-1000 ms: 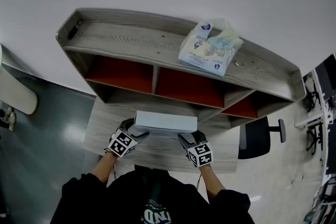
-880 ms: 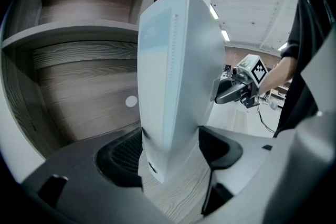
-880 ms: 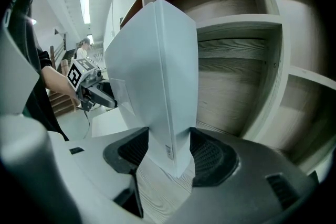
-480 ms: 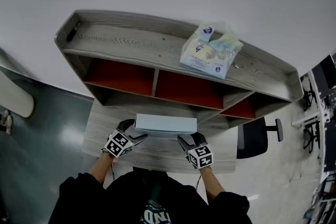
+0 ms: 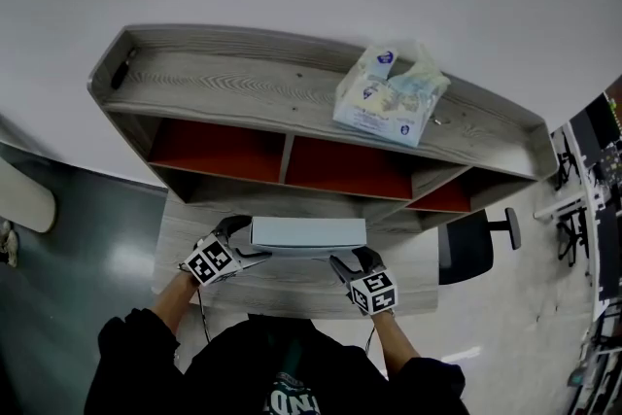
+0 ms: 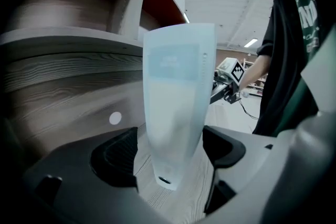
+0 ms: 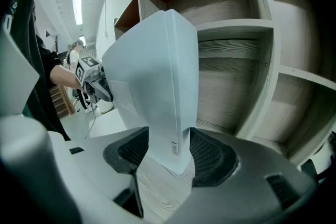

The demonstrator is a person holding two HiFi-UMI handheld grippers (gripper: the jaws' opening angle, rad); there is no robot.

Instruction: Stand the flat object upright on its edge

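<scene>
Flat box stands on edge on the worktop. Your right tongs clamp one end, steadying it. Your left tongs have just been opening wide, the other end loose between them.

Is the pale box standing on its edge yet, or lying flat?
Upright: the box stands on a narrow edge on the desk, its broad faces vertical in both gripper views.

No legible text anywhere: shirt print and packet labels too small, too blurred.
</scene>
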